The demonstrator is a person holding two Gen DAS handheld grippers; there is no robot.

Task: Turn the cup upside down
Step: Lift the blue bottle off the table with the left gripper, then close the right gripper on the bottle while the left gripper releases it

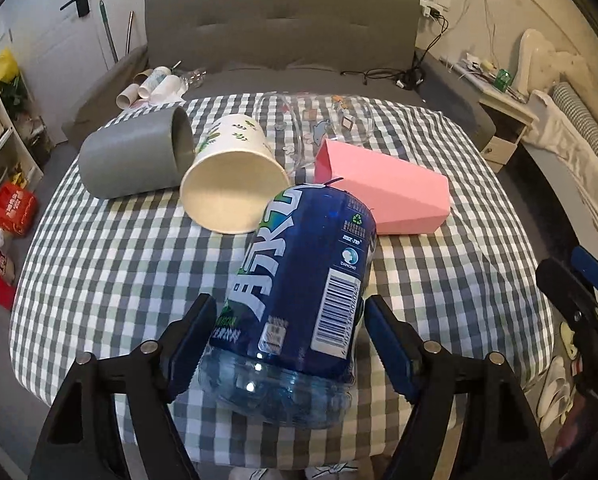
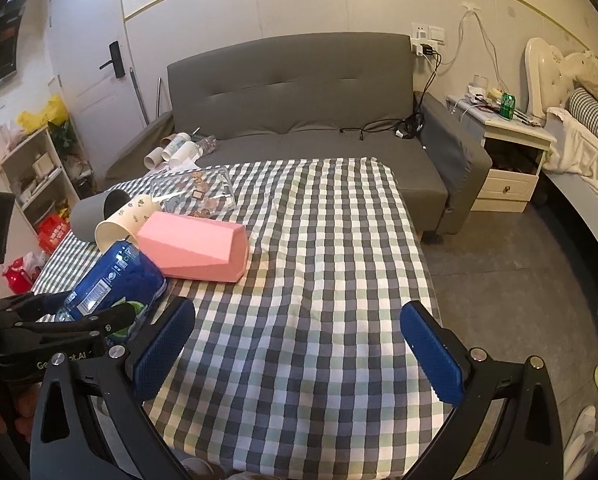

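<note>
Your worktop (image 2: 319, 280) wears a checked cloth. On its far left lie a grey cup (image 1: 131, 160), a pink cup (image 1: 383, 196) and a white cup (image 1: 231, 176). Your left gripper (image 1: 287, 336) holds the blue bottle cup (image 1: 299, 280) between its jaws. Your right gripper (image 2: 299, 348) has its jaws wide, holding nothing.

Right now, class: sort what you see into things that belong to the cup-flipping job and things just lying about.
Belongs to the job:
- blue cut-bottle cup, between the left tool's fingers
- grey cup, paper cup, pink cup, clear cup, all on their sides

Lying about:
- cardboard tubes
- cables
- green can
</note>
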